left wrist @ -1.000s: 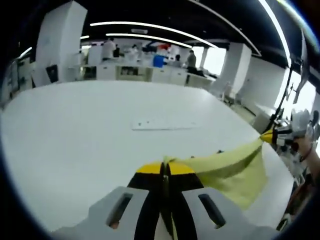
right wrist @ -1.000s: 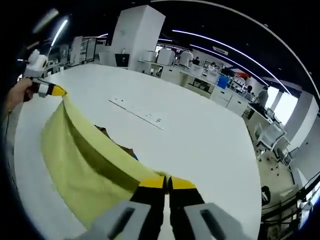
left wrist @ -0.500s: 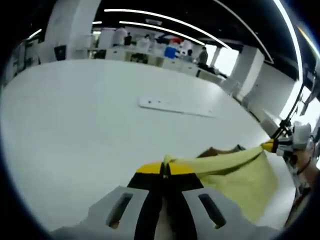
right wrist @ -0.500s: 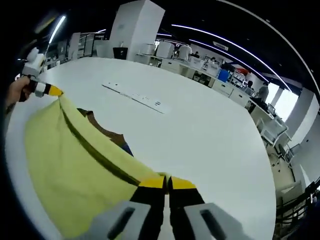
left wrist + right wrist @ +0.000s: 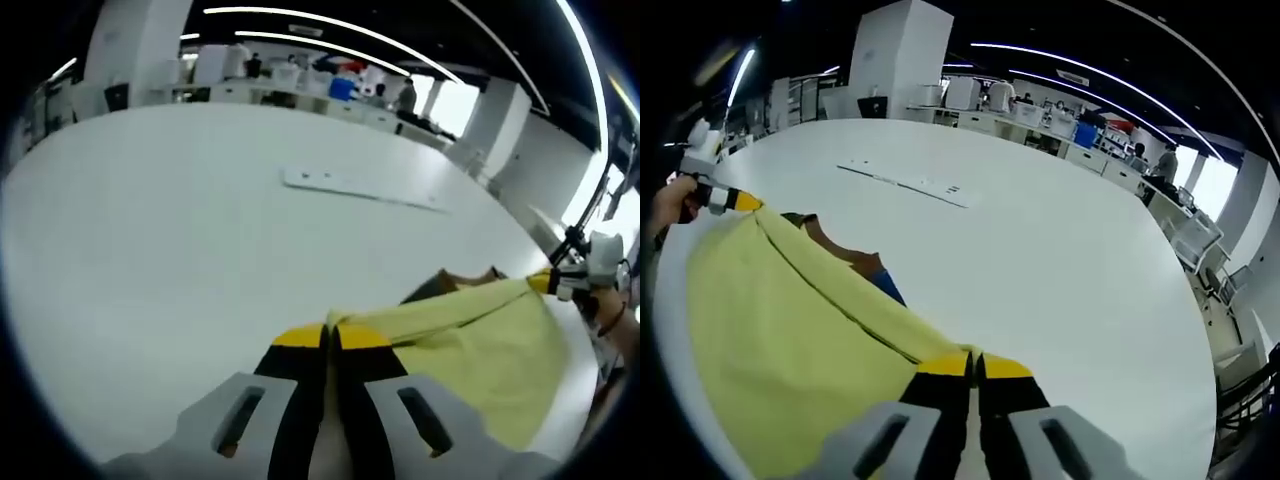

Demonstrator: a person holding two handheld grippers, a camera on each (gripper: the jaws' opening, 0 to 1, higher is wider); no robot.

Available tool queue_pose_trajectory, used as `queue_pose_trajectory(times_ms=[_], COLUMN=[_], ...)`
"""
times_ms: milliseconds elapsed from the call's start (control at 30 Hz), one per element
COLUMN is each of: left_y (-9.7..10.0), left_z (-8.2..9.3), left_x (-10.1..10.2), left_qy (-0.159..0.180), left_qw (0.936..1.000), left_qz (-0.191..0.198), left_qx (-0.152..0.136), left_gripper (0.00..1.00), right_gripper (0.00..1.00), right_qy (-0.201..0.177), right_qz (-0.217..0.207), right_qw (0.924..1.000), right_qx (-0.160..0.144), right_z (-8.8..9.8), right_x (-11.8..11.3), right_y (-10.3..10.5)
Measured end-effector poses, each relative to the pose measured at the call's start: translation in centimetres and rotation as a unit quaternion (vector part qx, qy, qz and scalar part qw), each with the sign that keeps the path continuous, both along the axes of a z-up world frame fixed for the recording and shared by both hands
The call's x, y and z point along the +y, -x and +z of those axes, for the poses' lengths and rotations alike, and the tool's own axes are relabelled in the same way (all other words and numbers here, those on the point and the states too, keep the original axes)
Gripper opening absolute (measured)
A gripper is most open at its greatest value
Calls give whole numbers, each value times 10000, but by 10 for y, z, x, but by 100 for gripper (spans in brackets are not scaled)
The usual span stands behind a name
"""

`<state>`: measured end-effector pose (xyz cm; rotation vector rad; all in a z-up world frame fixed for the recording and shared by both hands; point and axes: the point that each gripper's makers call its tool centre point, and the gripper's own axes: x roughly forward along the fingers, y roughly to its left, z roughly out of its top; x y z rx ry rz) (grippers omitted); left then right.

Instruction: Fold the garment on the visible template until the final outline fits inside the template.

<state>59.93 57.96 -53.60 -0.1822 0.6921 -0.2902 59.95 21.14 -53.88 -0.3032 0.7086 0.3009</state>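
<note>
A yellow garment (image 5: 480, 345) hangs stretched between both grippers over a white table. My left gripper (image 5: 330, 335) is shut on one corner of the yellow garment. My right gripper (image 5: 973, 362) is shut on the opposite corner, and the cloth (image 5: 780, 320) spreads away to the left. In the left gripper view the right gripper (image 5: 560, 283) shows at the far right, held by a hand. The left gripper (image 5: 725, 198) appears at the far left of the right gripper view. A brown and blue piece (image 5: 855, 265) peeks out beyond the garment's taut edge.
A thin white strip with small marks (image 5: 365, 188) lies flat on the table (image 5: 150, 230) further out, also seen as the strip (image 5: 902, 183). Desks, white pillars and people stand far off at the room's back. The table edge runs close by the right gripper.
Both grippers have come lower toward the table with the garment. More yellow cloth now spreads out flat, and the brown and blue piece beyond its edge shows more.
</note>
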Motion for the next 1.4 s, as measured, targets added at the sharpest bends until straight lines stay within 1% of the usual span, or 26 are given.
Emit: queue_pose_trajectory(times_ms=[67,133,167,200,233,267,300,367,400,500,533,567,600,633,700,767,833,867,900,933,1000,1067,1133,1200,1333,1400], left_y=[-2,-3,-4,-5,-4,-3,-3,-8,-8,-3,-2,4,9,12,16,16,16,15,13,10,6,5,1,-2,-9,-15], left_z=[2,2,0,-1,1,3,4,9,12,23,25,26,26,26,23,20,16,15,12,11,9,7,6,5,5,4], left_x=[1,-1,0,1,0,-1,-1,3,4,1,1,-2,-1,-2,-3,-2,-3,-4,-2,-3,-6,-10,-12,-14,-21,-18], left_qy=[141,361,400,417,404,361,366,345,299,58,-13,-96,-145,-264,-390,-591,-710,-833,-906,-880,-879,-1042,-1062,-1035,-1038,-972], left_qw=[9998,9987,9985,9984,9986,9988,9988,9984,9984,9962,9949,9930,9926,9898,9873,9823,9813,9790,9781,9779,9778,9765,9758,9763,9762,9786], left_qz=[122,334,345,311,267,156,156,144,103,-429,-565,-803,-856,-1071,-1265,-1506,-1514,-1558,-1576,-1585,-1577,-1589,-1596,-1580,-1566,-1466], left_qx=[-75,-125,-158,-202,-230,-287,-292,-415,-474,-757,-835,-858,-844,-897,-883,-947,-955,-1021,-1013,-1043,-1065,-1015,-1050,-1057,-1084,-1069], left_gripper=[0,0,1,1,2,4,9,22,29,33,35,37,39,40,41,44,48,49,48,48,47,45,45,45,44,44], right_gripper=[0,0,0,0,3,7,11,19,21,23,25,27,28,30,32,32,32,31,30,30,30,30,30,30,30,30], right_qy=[-80,-272,-433,-485,-501,-553,-604,-651,-651,-597,-562,-555,-551,-541,-492,-374,-266,-163,-124,-97,-153,-209,-259,-267,-302,-391], right_qz=[-62,-215,-317,-373,-408,-455,-440,-397,-349,-189,-138,-115,-92,-52,21,132,191,248,218,189,115,94,88,83,33,-75], right_qw=[9999,9994,9985,9981,9979,9974,9972,9971,9972,9980,9983,9983,9984,9985,9987,9992,9995,9996,9997,9997,9997,9996,9996,9996,9995,9992], right_qx=[-13,22,46,59,59,41,34,-29,-66,-98,-102,-104,-116,-115,-89,-71,-25,21,64,110,122,160,107,20,-12,-79], right_z=[2,2,2,3,3,5,6,10,14,21,24,26,27,27,26,25,21,17,14,12,6,3,3,4,4,5], right_x=[0,1,0,-1,-1,-2,-3,-3,-1,1,1,1,0,0,-2,-2,-5,-7,-9,-10,-12,-10,-7,-7,-6,-7], right_y=[-1,-3,-5,-4,-3,-3,-4,-3,-2,3,8,10,11,10,12,18,19,19,20,20,16,15,12,3,1,-3])
